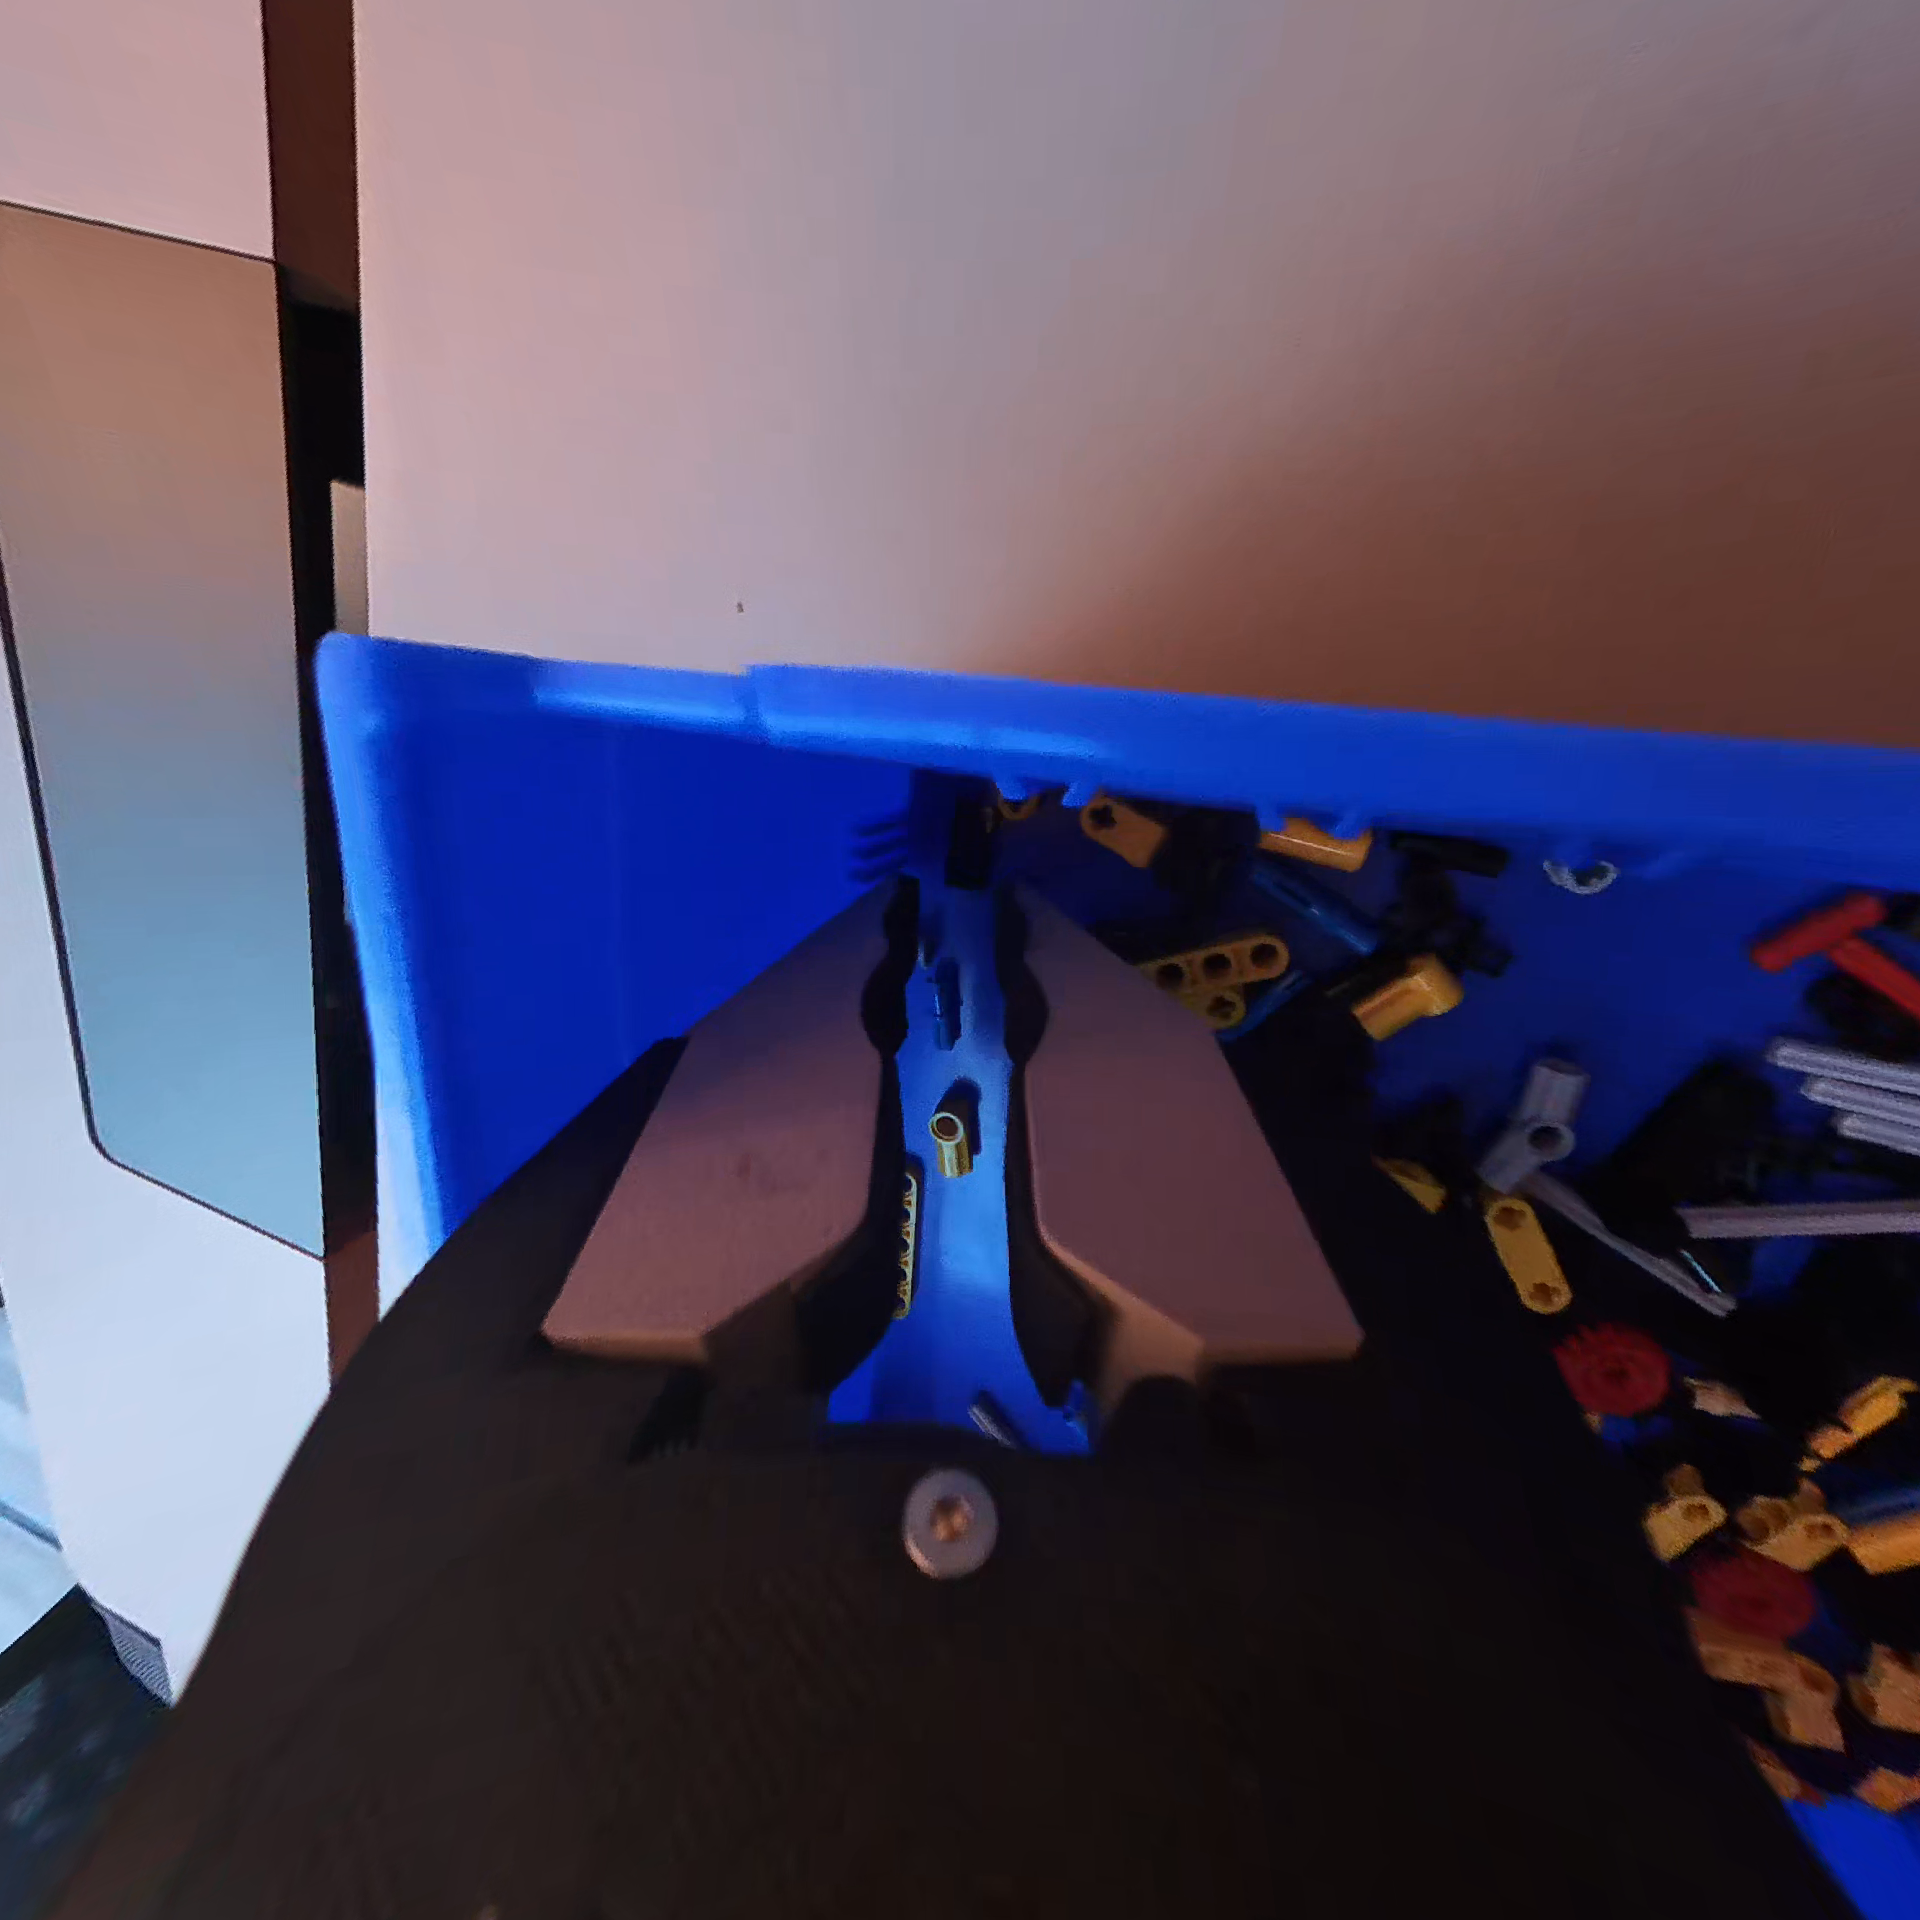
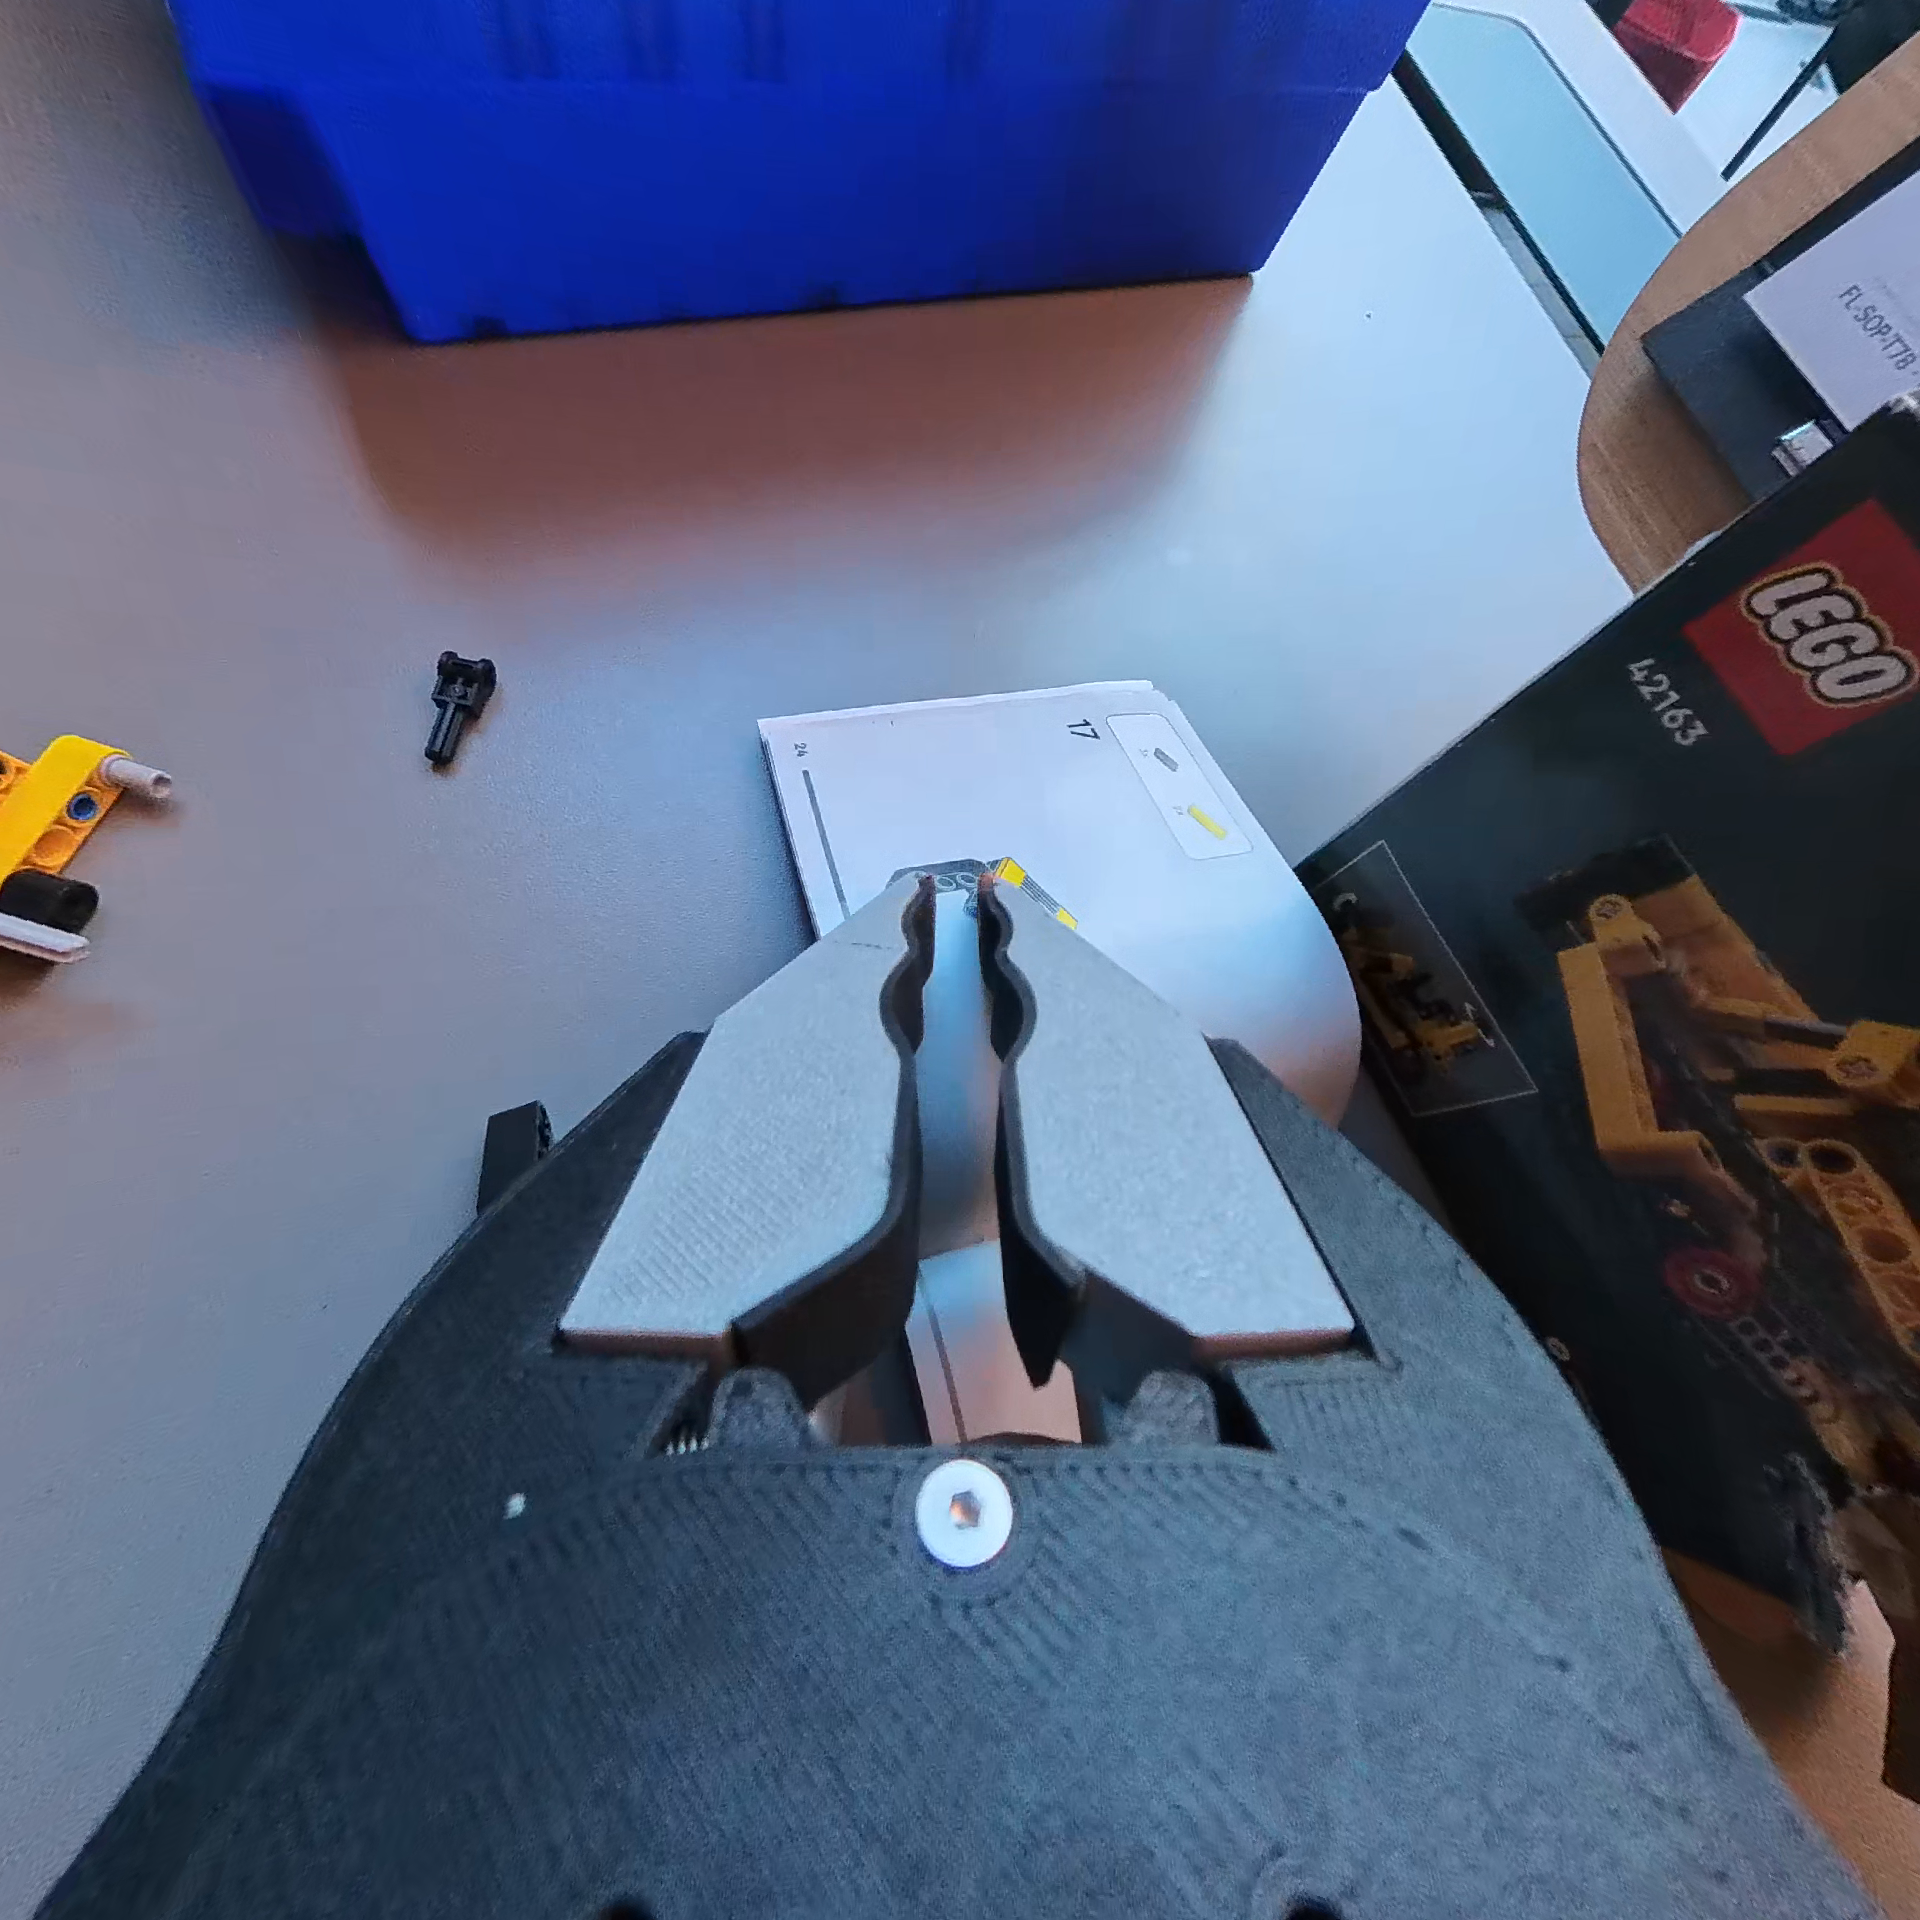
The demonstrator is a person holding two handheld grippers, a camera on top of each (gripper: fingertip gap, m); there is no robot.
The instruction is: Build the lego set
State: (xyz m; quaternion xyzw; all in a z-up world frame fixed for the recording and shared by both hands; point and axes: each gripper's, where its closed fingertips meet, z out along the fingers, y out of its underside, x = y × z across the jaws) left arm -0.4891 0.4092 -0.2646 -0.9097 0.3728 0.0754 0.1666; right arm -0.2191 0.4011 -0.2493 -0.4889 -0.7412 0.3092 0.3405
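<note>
Left gripper [image 1: 954, 894] was inside the blue bin [image 1: 582, 935], fingers spread slightly with a gap between the tips and nothing held. A small yellow sleeve piece [image 1: 954, 1141] lay on the bin floor in that gap, touching neither finger. Loose lego parts [image 1: 1299, 956] in yellow, black, grey and red were heaped toward the right side of the bin.

Right gripper [image 2: 954, 883] hovered over the open instruction booklet [image 2: 987, 790] on the grey table [image 2: 623, 582], tips narrowly apart, empty. The booklet page carried printed step and page numbers and a part diagram. The black lego box [image 2: 1662, 1039], beside the booklet on the right, bore a red brand logo, a set number and a picture of a yellow vehicle. A partly built yellow assembly [image 2: 52, 821] sat at the left edge, and a black pin piece [image 2: 457, 707] lay apart from it. A white labelled sheet [image 2: 1849, 312] lay on a separate wooden tabletop [image 2: 1662, 436].
</note>
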